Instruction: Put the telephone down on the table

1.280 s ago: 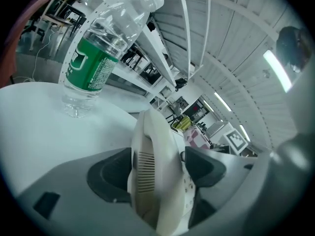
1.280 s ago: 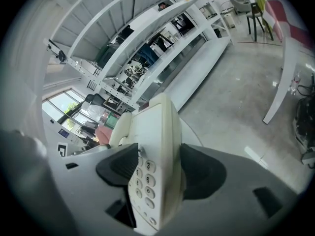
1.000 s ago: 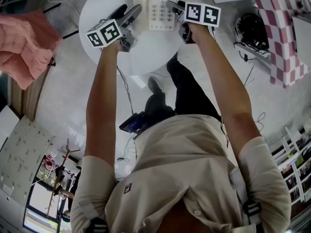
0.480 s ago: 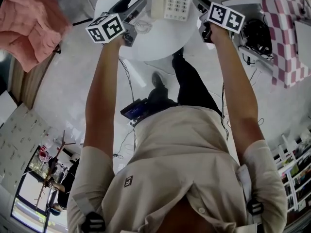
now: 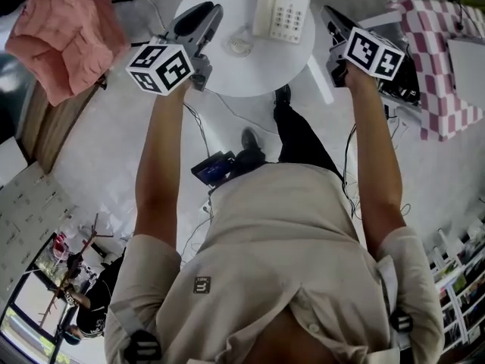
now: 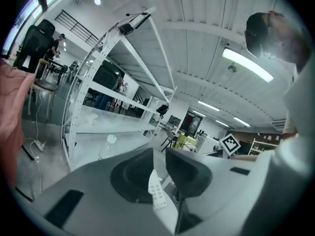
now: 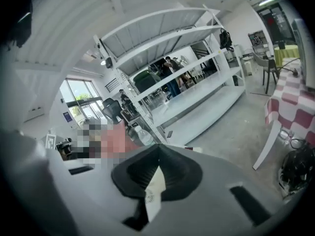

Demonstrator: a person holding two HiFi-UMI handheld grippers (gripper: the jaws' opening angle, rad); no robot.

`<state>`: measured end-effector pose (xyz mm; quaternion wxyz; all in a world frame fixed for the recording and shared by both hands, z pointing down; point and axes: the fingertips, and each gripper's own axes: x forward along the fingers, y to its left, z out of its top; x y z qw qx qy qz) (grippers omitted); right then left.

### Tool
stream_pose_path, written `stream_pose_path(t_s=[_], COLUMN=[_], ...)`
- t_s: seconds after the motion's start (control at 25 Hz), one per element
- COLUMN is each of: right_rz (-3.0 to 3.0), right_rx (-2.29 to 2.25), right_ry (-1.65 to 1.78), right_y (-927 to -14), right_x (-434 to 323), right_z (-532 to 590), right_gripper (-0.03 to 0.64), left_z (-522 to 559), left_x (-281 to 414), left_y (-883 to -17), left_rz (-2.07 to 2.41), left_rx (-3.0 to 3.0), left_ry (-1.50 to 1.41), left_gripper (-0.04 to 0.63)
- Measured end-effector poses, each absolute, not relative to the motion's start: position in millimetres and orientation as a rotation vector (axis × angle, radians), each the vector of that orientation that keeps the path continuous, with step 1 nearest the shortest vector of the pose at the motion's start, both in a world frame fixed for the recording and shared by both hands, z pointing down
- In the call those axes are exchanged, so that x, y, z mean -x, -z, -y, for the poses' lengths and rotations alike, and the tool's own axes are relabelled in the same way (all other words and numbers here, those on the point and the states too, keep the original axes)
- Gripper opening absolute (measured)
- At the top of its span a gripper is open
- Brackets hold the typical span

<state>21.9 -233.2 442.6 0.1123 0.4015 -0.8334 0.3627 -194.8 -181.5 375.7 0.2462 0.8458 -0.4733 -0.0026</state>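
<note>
White telephone on table, ahead between tongs. Left tongs just closing, narrow gap, empty; right tongs pressed together, empty.

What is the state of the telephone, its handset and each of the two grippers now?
telephone: flat on the round table, nothing holding it.
handset: on its cradle.
left gripper: empty, jaws have just been closing, a narrow gap left.
right gripper: empty, jaws shut.
</note>
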Motion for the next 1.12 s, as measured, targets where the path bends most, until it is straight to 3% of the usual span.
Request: stream_pose_path(t_s=[0.28,0.76,1.12], right_rz=[2.603,2.771,2.810], right_rx=[-1.126,-1.060,-1.046], right_ry=[-0.783,-0.342,-0.246], right_y=[-348.9,-209.1,-165.2], right_x=[-7.8,5.0,6.9], right_z=[192.9,95.1,18.6], right_gripper=[-0.011,-0.011,-0.011], left_z=[132.7,25.8,-49.0], left_x=[217.5,225.5,235.5], left_y=[-295.2,-178.9,-138.7], left_rz=[1.400,1.522,1.580], left_rx=[-2.344,-2.495,-2.551], left_ry=[0.087,0.021,0.038], left_gripper=[0.021,0.014,0.014])
